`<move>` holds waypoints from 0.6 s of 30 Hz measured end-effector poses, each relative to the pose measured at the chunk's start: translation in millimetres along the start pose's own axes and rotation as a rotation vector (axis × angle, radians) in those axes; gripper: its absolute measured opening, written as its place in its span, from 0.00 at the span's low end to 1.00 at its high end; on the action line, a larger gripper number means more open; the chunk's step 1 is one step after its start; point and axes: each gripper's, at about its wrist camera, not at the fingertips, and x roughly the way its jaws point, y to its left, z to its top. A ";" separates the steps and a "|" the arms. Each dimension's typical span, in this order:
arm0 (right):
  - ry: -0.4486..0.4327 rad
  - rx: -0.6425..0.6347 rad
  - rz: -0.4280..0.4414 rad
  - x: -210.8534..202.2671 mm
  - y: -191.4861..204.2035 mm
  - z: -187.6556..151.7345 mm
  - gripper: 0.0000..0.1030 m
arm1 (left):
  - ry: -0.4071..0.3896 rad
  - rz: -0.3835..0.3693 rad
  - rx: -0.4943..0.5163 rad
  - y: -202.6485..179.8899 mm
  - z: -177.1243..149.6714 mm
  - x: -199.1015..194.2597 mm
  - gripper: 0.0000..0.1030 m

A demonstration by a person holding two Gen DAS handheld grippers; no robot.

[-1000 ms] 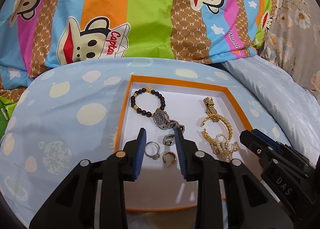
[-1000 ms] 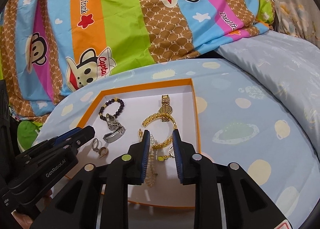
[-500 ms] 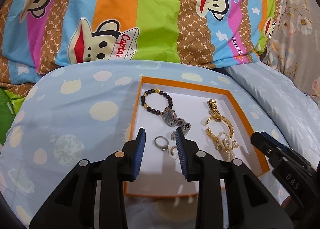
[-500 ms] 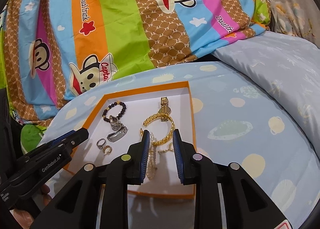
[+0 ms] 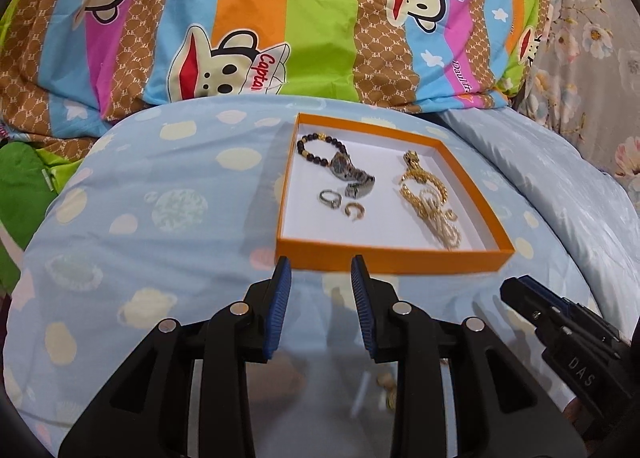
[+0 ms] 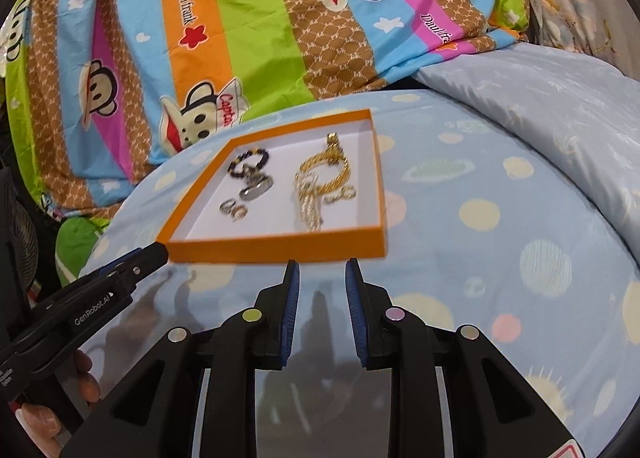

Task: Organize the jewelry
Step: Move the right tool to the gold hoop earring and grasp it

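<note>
bed under pale blue dotted cotton, cartoon striped quilt behind. shallow orange card box holds all visible jewelry: dark bead bracelet, steel watch, two rings, tangled gold chains. sorting appears largely done. left hand-held gripper and right hand-held gripper narrowly parted, empty, short of box.

Orange tray looks like matt cardboard, white inside. Gold chain bracelet and silver ring – shiny metal. Blue spotted sheet – smooth cloth; ribbed blue pads look rubbery.
</note>
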 end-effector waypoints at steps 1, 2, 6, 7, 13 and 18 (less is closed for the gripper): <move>0.002 -0.007 -0.002 -1.8 3.4 -3.4 0.23 | 0.003 0.001 0.000 -0.6 -3.3 -2.7 0.29; 0.007 -0.011 -0.001 -3.0 5.9 -6.2 0.23 | 0.006 0.001 -0.001 -1.2 -6.4 -5.3 0.29; 0.019 -0.013 -0.002 -6.8 11.2 -14.6 0.23 | 0.025 0.003 0.001 -1.8 -17.3 -10.8 0.29; 0.021 -0.011 -0.002 -7.7 11.5 -16.1 0.23 | 0.029 0.006 0.003 -2.1 -19.7 -11.6 0.29; 0.035 -0.014 -0.010 -10.9 15.8 -23.5 0.23 | 0.057 0.011 0.013 -3.3 -32.2 -15.7 0.29; 0.047 -0.033 -0.019 -8.8 21.6 -25.0 0.26 | 0.065 0.017 -0.001 0.5 -36.1 -18.3 0.34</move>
